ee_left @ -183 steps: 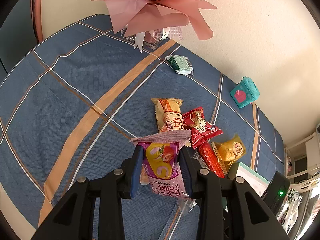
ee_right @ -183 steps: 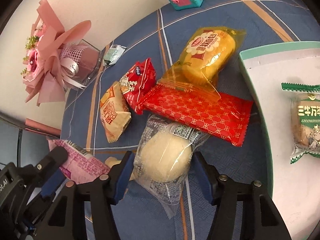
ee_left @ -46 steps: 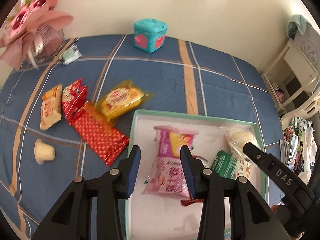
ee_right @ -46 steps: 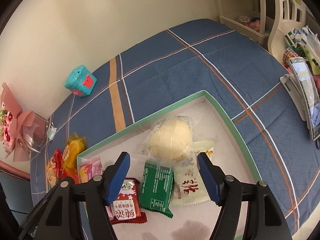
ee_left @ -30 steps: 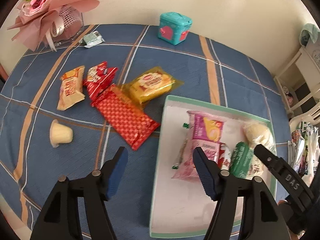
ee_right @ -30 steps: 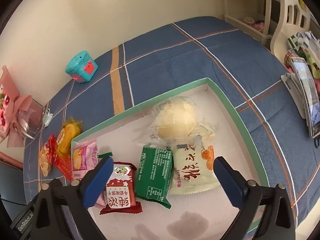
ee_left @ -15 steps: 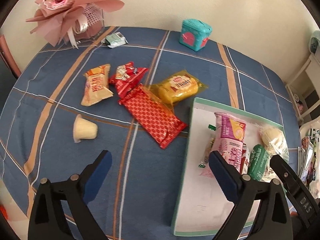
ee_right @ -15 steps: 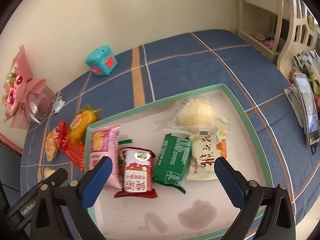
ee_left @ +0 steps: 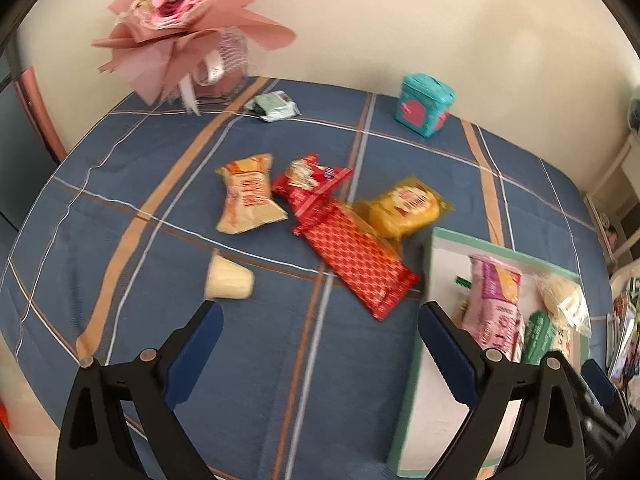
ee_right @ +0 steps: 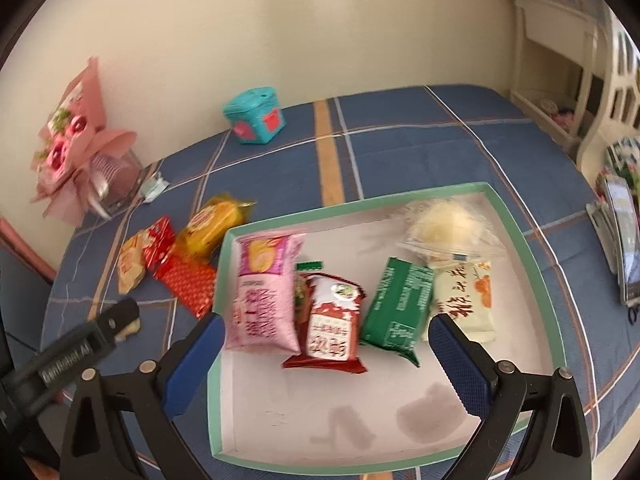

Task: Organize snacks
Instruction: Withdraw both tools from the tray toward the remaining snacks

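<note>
My left gripper point(ee_left: 320, 316) is open and empty above the blue cloth. Ahead of it lie a jelly cup point(ee_left: 230, 280), a beige packet point(ee_left: 248, 200), a small red packet point(ee_left: 310, 182), a long red packet point(ee_left: 356, 258) and a yellow packet point(ee_left: 404, 206). My right gripper point(ee_right: 326, 326) hangs open over the green-rimmed tray point(ee_right: 360, 202). In the tray lie a pink packet point(ee_right: 262, 296), a red-and-white packet point(ee_right: 332, 320), a green packet point(ee_right: 400, 308), a cream packet point(ee_right: 464, 300) and a wrapped bun point(ee_right: 448, 224). Neither gripper touches a snack.
A pink bouquet point(ee_left: 188, 20) stands at the back left, with a small green packet point(ee_left: 274, 106) beside it. A teal box point(ee_left: 426, 104) sits by the wall. A phone point(ee_right: 624, 232) and white shelves point(ee_right: 560, 60) are off the table's right edge.
Both grippers let go in the tray, the left of the pink packet and the right of the bun, and opened wide. The left swung left over the loose snacks; the right drew back.
</note>
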